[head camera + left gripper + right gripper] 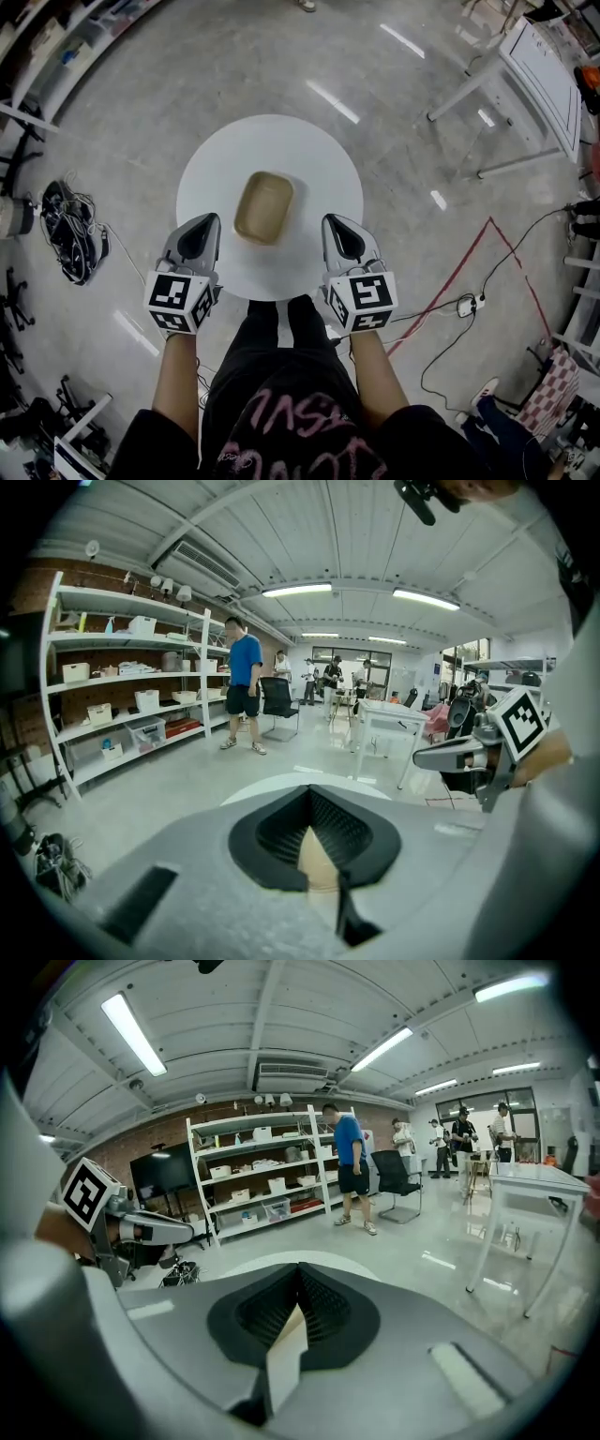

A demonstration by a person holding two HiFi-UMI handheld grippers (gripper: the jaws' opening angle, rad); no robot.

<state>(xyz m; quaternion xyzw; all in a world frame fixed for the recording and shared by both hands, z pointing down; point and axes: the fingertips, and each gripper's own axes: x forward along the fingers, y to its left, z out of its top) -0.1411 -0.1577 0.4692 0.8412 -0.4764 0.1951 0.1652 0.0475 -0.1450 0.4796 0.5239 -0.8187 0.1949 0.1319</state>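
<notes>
My left gripper [198,231] and right gripper [338,231] both have their jaws closed on nothing. The tan tray [263,207] sits mid round white table [314,155], between my tips and slightly ahead, touching neither. Its long axis runs away from me. Left is marginally nearer.

Left gripper [210,219] and right gripper [330,220] were held forward, side by side, jaws pressed together, empty.

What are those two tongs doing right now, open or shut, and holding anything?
Left tongs: shut, tips together, holding nothing.
Right tongs: shut, tips together, holding nothing.
</notes>
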